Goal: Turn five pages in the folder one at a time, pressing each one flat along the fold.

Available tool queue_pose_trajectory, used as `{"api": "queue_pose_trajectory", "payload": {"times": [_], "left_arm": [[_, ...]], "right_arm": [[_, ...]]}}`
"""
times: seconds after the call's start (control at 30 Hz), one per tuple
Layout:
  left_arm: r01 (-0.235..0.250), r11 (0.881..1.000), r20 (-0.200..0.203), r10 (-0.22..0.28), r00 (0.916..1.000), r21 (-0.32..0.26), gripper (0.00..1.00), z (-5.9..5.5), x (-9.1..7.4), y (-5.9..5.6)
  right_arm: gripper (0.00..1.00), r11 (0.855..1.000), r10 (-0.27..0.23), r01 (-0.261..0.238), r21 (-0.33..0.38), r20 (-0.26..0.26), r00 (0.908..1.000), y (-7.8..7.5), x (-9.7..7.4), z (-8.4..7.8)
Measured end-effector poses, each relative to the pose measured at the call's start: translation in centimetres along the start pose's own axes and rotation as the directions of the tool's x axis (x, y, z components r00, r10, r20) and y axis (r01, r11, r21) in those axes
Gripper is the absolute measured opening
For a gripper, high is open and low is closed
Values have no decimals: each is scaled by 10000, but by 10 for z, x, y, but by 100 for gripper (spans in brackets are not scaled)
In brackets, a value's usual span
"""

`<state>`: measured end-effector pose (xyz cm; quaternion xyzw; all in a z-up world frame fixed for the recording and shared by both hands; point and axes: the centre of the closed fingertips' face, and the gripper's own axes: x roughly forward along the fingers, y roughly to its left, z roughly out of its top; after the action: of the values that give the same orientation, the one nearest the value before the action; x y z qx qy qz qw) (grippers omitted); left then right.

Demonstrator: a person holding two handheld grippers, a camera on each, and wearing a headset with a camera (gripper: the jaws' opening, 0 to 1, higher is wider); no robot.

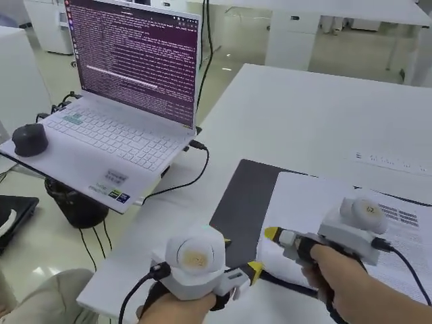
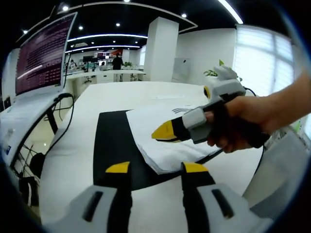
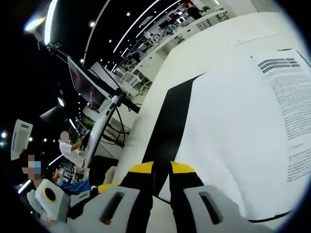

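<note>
Black open folder (image 1: 246, 202) with a white printed page (image 1: 317, 196) on top lies flat near the front edge of the white desk (image 1: 304, 101), with bare black cover showing on its left side. Right gripper (image 1: 271, 234) sits over the page's left edge where it meets the black cover, yellow-tipped jaws drawn almost together with nothing visible between them; contact with the paper unclear. Left gripper (image 1: 253, 271) is at the folder's front edge just beside it, jaws spread apart and empty.
</note>
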<state>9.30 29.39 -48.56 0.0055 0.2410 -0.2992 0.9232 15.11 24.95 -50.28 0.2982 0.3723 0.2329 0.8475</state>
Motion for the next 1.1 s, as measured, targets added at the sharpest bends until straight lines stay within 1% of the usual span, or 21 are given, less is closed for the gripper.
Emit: {"api": "queue_pose_trajectory", "payload": {"times": [0.03, 0.07, 0.1, 0.17, 0.2, 0.3, 0.33, 0.43, 0.47, 0.53, 0.6, 0.63, 0.7, 0.77, 0.8, 0.83, 0.87, 0.9, 0.93, 0.97, 1.1], "left_arm": [[183, 9998, -24, -183, 9998, 126, 39, 2, 7, -6], [262, 9994, -65, -261, 9996, 216, 39, 3, 12, -9], [312, 9990, -97, -309, 9995, 308, 39, 4, 17, -12], [463, 9979, -182, -455, 9988, 455, 38, 5, 29, -18], [521, 9971, -328, -504, 9982, 552, 38, 3, 37, -21], [489, 9964, -441, -459, 9980, 695, 36, 1, 50, -24], [441, 9964, -471, -407, 9981, 727, 36, 0, 57, -25], [299, 9967, -693, -247, 9973, 753, 36, -7, 71, -23], [178, 9963, -849, -107, 9963, 839, 36, -12, 76, -21], [11, 9957, -935, 75, 9956, 923, 37, -16, 81, -19], [-111, 9958, -1020, 204, 9946, 907, 36, -20, 84, -17], [-227, 9955, -1041, 323, 9940, 920, 36, -23, 85, -16], [-381, 9941, -1180, 500, 9918, 1014, 34, -29, 86, -13], [-404, 9935, -1299, 542, 9900, 1065, 34, -36, 85, -12], [-403, 9936, -1337, 544, 9895, 1059, 34, -38, 85, -12], [-438, 9934, -1308, 576, 9897, 1064, 34, -40, 83, -12], [-475, 9936, -1140, 591, 9917, 1021, 34, -38, 83, -12], [-529, 9950, -1091, 620, 9921, 849, 34, -40, 83, -11], [-547, 9947, -1020, 635, 9928, 868, 34, -39, 82, -12], [-559, 9933, -955, 656, 9933, 1011, 34, -40, 83, -12], [-566, 9931, -801, 650, 9947, 1027, 34, -39, 82, -12]], "right_arm": [[9, 9997, 53, -45, -221, 369, 9993, -3, -8, 10], [9, 9996, -3, 18, -291, 540, 9985, -6, -13, 15], [9, 9997, -35, 49, -218, 635, 9980, -10, -19, 19], [9, 10000, 39, -31, -76, 1078, 9942, -18, -33, 30], [9, 10000, -83, 88, -39, 1285, 9917, -27, -41, 35], [10, 9998, -184, 178, 48, 1555, 9877, -41, -57, 42], [9, 9994, -350, 340, 90, 1678, 9852, -49, -64, 44], [9, 9980, -604, 558, 291, 1923, 9795, -67, -80, 45], [9, 9972, -733, 687, 299, 1995, 9772, -74, -85, 45], [9, 9960, -874, 811, 379, 2145, 9728, -85, -92, 47], [8, 9952, -953, 877, 440, 2173, 9714, -91, -96, 47], [8, 9946, -1016, 938, 451, 2281, 9683, -95, -99, 48], [7, 9943, -1034, 943, 500, 2318, 9673, -100, -101, 50], [7, 9942, -1059, 982, 445, 2330, 9667, -103, -100, 51], [7, 9942, -1055, 982, 428, 2324, 9669, -105, -100, 52], [7, 9941, -1060, 976, 474, 2328, 9667, -106, -99, 52], [7, 9939, -1059, 959, 539, 2313, 9671, -109, -97, 53], [7, 9945, -1006, 911, 513, 2312, 9677, -110, -95, 53], [6, 9949, -979, 893, 474, 2305, 9681, -110, -94, 54], [5, 9951, -973, 903, 410, 2267, 9691, -111, -92, 54], [1, 9963, -864, 845, 180, 2257, 9704, -113, -83, 58]]}}
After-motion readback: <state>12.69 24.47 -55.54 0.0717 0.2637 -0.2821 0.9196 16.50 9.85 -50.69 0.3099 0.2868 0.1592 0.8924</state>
